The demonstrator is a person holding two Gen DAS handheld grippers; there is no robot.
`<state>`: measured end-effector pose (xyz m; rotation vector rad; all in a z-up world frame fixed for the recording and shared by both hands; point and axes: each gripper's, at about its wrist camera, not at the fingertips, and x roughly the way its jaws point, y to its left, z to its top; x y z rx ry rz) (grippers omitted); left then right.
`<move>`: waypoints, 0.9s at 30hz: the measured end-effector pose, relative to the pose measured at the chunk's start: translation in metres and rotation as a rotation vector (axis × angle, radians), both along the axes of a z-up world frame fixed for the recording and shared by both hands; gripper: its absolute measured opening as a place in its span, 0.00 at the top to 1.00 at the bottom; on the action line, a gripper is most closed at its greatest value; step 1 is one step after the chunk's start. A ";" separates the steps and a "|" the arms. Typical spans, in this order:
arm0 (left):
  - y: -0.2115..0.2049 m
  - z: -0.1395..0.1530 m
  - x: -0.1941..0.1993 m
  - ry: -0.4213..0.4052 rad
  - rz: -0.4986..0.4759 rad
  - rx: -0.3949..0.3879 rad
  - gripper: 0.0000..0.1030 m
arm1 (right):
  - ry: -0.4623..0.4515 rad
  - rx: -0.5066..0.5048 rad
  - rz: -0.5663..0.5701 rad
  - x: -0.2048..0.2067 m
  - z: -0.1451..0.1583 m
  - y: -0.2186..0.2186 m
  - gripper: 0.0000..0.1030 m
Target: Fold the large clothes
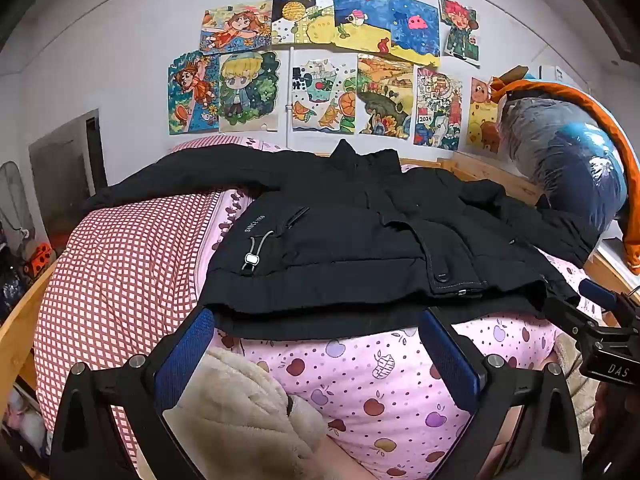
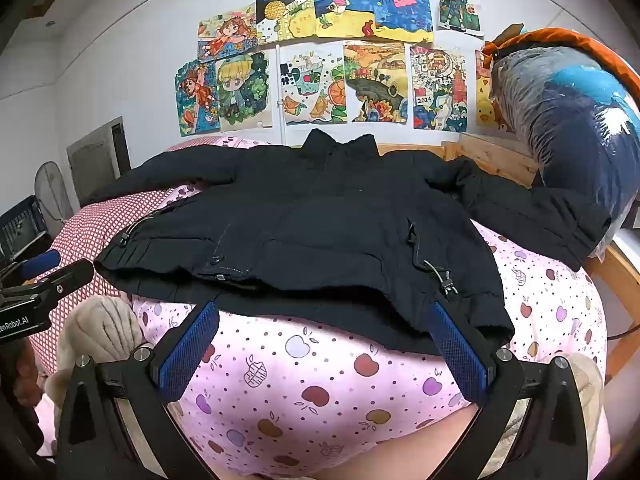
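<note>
One black jacket [image 1: 360, 240] lies front-up and spread out on a bed, collar toward the wall, both sleeves stretched outward. From left to right in the left wrist view: a red-and-white checked quilt [image 1: 120, 264] covers the left part of the bed; the jacket's left-hand sleeve [image 1: 180, 176] rests across its far edge. Next comes a pink sheet [image 1: 360, 380] printed with apples, on which the jacket body lies. A cream fleece garment [image 1: 248, 408] is bunched at the near edge, just beside the left finger of the left gripper [image 1: 316, 344]. Its jaws are spread wide, holding nothing, with the fingertips just short of the jacket hem. At far right, a plastic-wrapped blue bundle [image 1: 568, 160] with an orange rim stands against the wooden bed frame [image 1: 492, 178]; the other sleeve [image 1: 560, 224] reaches its base. The right gripper [image 2: 324, 332] appears at the right margin of this view; in its own view its jaws are likewise spread and empty, the right fingertip overlapping the hem near a drawcord toggle [image 2: 446, 278].

Counts: two grippers; two sleeves; two drawcord toggles, one per hem side. Eleven or so coloured drawings [image 1: 320, 60] are taped in two rows on the white wall behind. One fan [image 2: 52, 192] and one dark crate [image 2: 22, 228] stand at far left in the right wrist view.
</note>
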<state>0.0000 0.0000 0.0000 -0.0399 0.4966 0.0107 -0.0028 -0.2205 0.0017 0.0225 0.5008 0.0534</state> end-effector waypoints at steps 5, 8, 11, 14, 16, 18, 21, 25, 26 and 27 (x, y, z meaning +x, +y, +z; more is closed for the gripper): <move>0.000 0.000 0.000 -0.003 0.000 0.005 0.00 | 0.001 0.001 0.000 0.000 0.001 -0.001 0.01; 0.000 0.000 0.000 -0.002 0.000 0.005 0.00 | 0.000 0.001 0.000 0.000 0.002 -0.002 0.01; 0.000 0.000 0.000 -0.004 0.001 0.005 0.00 | 0.001 0.002 0.000 0.001 0.003 -0.002 0.01; 0.001 0.000 0.000 -0.003 0.002 0.003 0.00 | 0.001 0.002 -0.001 0.001 0.003 -0.002 0.01; 0.000 0.000 0.000 -0.004 0.001 0.007 0.00 | 0.001 0.003 -0.002 0.001 0.003 -0.002 0.01; 0.000 0.000 0.000 -0.004 0.000 0.007 0.00 | 0.002 0.003 -0.001 0.001 0.003 -0.002 0.01; 0.000 0.000 0.000 -0.004 0.000 0.007 0.00 | 0.003 0.003 -0.001 0.001 0.004 -0.002 0.01; 0.001 0.000 0.000 -0.004 0.001 0.006 0.00 | 0.004 0.004 -0.001 0.001 0.005 -0.001 0.01; 0.002 0.000 0.000 -0.004 0.001 0.005 0.00 | 0.003 0.004 -0.001 0.001 0.005 -0.001 0.01; 0.002 0.000 0.000 -0.004 0.001 0.004 0.00 | 0.004 0.004 -0.001 0.001 0.005 -0.001 0.01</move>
